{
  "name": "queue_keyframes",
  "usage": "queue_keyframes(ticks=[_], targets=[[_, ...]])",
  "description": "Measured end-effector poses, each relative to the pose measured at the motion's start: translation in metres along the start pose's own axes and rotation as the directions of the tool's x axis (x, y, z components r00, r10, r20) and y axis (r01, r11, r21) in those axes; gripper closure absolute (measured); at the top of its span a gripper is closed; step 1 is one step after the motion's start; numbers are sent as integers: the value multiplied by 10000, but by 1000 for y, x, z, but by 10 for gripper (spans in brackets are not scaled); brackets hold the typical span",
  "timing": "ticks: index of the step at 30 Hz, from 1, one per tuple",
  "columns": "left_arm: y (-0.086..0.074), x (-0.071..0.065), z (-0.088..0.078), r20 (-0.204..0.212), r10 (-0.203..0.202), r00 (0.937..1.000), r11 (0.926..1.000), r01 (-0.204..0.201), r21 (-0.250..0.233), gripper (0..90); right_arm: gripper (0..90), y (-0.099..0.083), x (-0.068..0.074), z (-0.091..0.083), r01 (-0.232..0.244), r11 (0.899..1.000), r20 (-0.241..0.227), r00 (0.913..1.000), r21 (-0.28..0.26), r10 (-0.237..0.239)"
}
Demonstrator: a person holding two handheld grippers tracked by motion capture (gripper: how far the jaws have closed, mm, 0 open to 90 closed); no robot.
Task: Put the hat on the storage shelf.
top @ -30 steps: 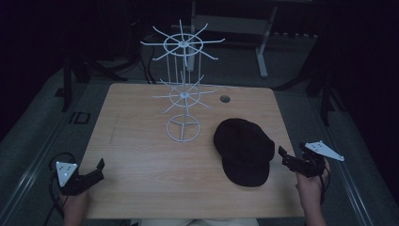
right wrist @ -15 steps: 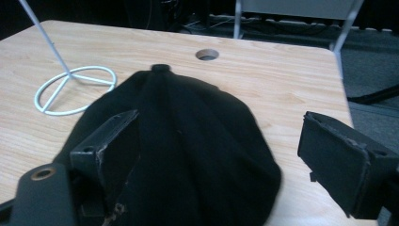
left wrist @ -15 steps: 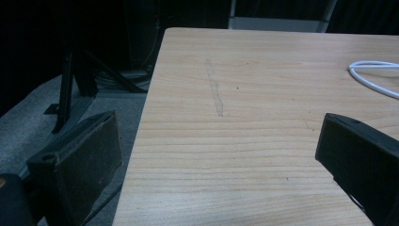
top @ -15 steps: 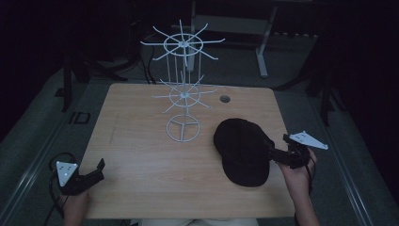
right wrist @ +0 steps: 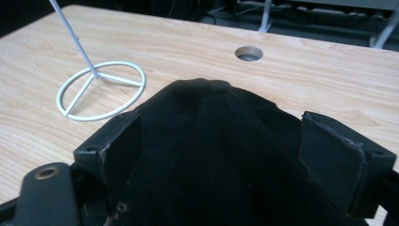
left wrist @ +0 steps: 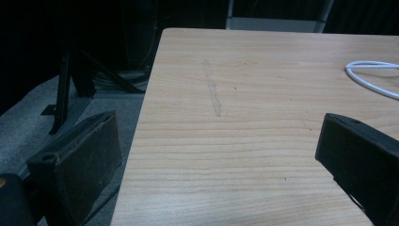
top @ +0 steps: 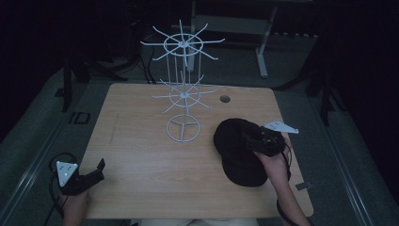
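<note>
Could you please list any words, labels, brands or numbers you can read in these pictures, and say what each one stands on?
There is no readable text in these pictures.
Black cap: no logo or lettering shows.
White wire rack: no label.
Wooden table: bare grain and a faint scuff.
Left tongs and right tongs: no markings legible.

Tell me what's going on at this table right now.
A person holds a gripper in each hand at a wooden table. The right gripper is over a black cap lying near the table's right edge, with its jaws open on either side of the crown; they have not closed on it. The left gripper sits open at the near left corner, holding nothing. A white wire rack stands mid-table with bare arms.
</note>
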State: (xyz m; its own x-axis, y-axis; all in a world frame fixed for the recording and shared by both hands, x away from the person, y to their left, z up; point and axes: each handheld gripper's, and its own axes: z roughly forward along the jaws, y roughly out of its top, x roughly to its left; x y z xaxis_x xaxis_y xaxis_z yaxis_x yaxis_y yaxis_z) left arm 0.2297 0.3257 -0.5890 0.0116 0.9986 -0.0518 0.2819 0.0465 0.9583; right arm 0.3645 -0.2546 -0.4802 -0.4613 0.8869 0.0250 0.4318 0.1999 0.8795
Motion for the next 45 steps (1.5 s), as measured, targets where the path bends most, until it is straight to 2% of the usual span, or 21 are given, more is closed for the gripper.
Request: queue_keyframes(ticks=[9,13,17,20,22,23,28,30,33,36,41,45], targets=[[0,0,0,59,14,10000,10000,-14,2,14,177,10,1,37,252,9955,173,9995,914,-269],[0,0,0,56,16,10000,10000,-16,9,15,201,8,-3,50,142,9898,90,9998,1419,-156],[0,0,0,54,13,10000,10000,-13,18,15,233,4,-3,58,157,9841,234,9995,1766,-202],[0,0,0,52,22,10000,10000,-22,21,14,306,4,-2,63,223,9788,480,9983,2038,-327],[0,0,0,49,19,10000,10000,-19,31,15,439,5,-1,65,352,9736,593,9970,2254,-498],[0,0,0,54,11,10000,10000,-11,28,14,466,5,0,67,350,9708,661,9965,2372,-521],[0,0,0,46,2,10000,10000,-2,26,15,781,4,3,68,686,9607,564,9946,2688,-868],[0,0,0,39,-2,10000,10000,2,16,15,825,3,2,65,611,9671,505,9958,2470,-758],[0,0,0,49,-13,10000,10000,13,18,14,835,2,2,60,547,9750,443,9969,2153,-657],[0,0,0,48,-14,10000,10000,14,36,15,837,4,2,54,668,9813,466,9960,1806,-764],[0,0,0,38,-29,10000,10000,29,43,15,840,10,4,41,756,9879,457,9955,1356,-824],[0,0,0,32,-41,10000,10000,41,35,15,841,12,4,32,778,9910,281,9963,1087,-813]])
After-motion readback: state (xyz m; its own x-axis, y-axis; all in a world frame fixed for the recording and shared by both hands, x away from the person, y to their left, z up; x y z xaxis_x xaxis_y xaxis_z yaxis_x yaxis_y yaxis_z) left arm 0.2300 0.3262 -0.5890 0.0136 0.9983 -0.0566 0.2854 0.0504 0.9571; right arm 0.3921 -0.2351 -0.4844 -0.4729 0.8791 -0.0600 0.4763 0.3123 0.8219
